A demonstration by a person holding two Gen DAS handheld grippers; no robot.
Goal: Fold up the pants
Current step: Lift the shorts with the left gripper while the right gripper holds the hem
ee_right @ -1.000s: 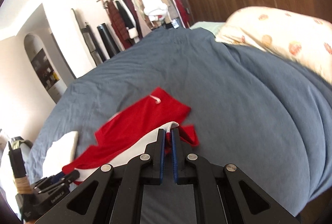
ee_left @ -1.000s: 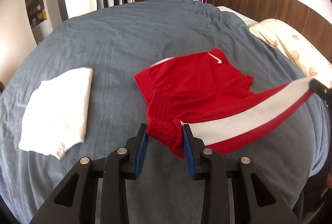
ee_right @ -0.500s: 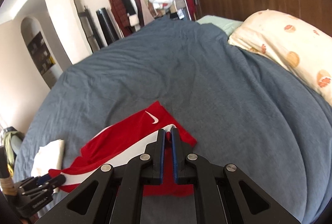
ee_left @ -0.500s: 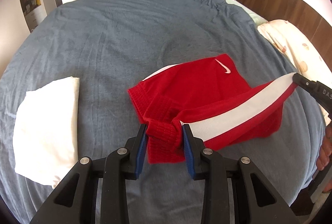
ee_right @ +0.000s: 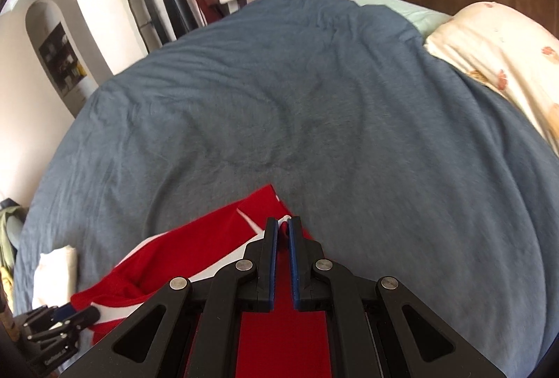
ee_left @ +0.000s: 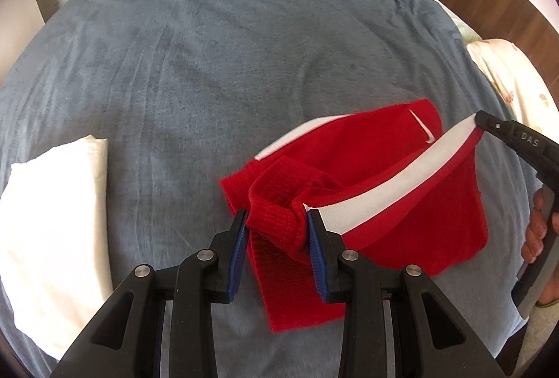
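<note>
Here, red pants (ee_left: 377,175) with a white stripe lie half-lifted over a grey bed (ee_left: 209,63). The left hand-held gripper (ee_left: 276,220) pinches the ribbed waistband; the right hand-held gripper (ee_right: 283,227) clamps the hem. Soft, light fabric, best held at edges.

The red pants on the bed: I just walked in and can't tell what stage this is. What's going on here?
A person is folding red pants with a white side stripe on a grey-blue bedspread. The left hand-held gripper clamps the ribbed red cuff, and the right hand-held gripper pinches the striped edge at the other end. Between them that layer is lifted over the part lying flat. A folded white cloth lies to the left, apart from the pants.
</note>
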